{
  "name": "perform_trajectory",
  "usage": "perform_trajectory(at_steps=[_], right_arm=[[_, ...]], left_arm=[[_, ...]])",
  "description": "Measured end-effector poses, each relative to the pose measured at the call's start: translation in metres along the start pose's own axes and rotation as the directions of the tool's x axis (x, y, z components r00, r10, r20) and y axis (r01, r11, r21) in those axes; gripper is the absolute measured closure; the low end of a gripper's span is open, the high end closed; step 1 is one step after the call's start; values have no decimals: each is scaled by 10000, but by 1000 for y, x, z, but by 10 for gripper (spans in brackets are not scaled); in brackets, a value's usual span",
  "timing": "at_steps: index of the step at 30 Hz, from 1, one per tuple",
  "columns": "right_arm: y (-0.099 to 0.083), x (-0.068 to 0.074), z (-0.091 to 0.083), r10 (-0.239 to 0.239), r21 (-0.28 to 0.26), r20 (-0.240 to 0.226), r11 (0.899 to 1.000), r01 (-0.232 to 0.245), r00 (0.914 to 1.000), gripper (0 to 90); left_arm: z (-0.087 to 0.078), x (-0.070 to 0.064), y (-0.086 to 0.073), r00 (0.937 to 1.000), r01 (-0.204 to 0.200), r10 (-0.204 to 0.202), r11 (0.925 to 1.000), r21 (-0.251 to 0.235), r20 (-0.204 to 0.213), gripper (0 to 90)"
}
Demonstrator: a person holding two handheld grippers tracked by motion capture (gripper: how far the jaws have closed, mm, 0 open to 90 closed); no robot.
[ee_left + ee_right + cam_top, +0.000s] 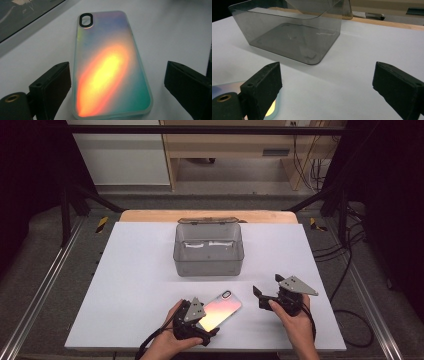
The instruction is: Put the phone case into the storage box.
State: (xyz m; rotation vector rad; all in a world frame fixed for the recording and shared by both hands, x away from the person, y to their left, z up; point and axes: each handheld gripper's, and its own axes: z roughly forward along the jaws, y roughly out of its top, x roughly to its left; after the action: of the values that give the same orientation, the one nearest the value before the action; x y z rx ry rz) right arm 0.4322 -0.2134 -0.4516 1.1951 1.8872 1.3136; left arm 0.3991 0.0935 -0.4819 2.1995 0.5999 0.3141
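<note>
High view: phone case waits between wide jaws

Left gripper (202, 320) straddles the iridescent phone case (220, 310) on the white table (135, 285). Left gripper view: jaws gape (case flat, untouched). Right gripper view: right gripper (327, 87) spread, facing the smoky plastic box (287, 32).

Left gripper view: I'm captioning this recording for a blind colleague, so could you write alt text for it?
An iridescent phone case lies flat on a white table, its black-rimmed camera cutout at the far end. The left tool is open, its two black jaws standing apart on either side of the case's near end.
</note>
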Motion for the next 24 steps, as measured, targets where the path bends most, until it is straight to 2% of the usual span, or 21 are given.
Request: perform_trajectory(at_steps=[2, 3, 5, 8, 12, 14, 24], right_arm=[[0, -1, 3, 47, 68, -10, 10000, -46, 10000, 95], [0, 0, 3, 26, 86, -28, 10000, -26, 10000, 95], [-1, 0, 3, 11, 124, -55, 9999, -10, 10000, 95], [-1, 1, 3, 21, 152, -40, 9999, -20, 10000, 97], [-1, 2, 3, 19, 144, -19, 9999, -19, 10000, 101], [-2, 2, 3, -38, 238, -34, 9997, 38, 10000, 101], [-3, 3, 3, 36, 338, -52, 9994, -34, 10000, 106]], left_arm=[[2, 2, -2, 9999, 127, -126, 9999, 105, -82, 72], [4, 4, -3, 9993, 359, -356, 9991, 210, -132, 73], [5, 5, -3, 9990, 435, -433, 9988, 231, -125, 80], [5, 5, -2, 9991, 421, -420, 9987, 290, -29, 149], [8, 4, -2, 9993, 356, -348, 9977, 576, -144, 153], [8, 5, -2, 9990, 442, -439, 9973, 587, -72, 152], [9, 4, -1, 9992, 379, -367, 9971, 660, -186, 161]])
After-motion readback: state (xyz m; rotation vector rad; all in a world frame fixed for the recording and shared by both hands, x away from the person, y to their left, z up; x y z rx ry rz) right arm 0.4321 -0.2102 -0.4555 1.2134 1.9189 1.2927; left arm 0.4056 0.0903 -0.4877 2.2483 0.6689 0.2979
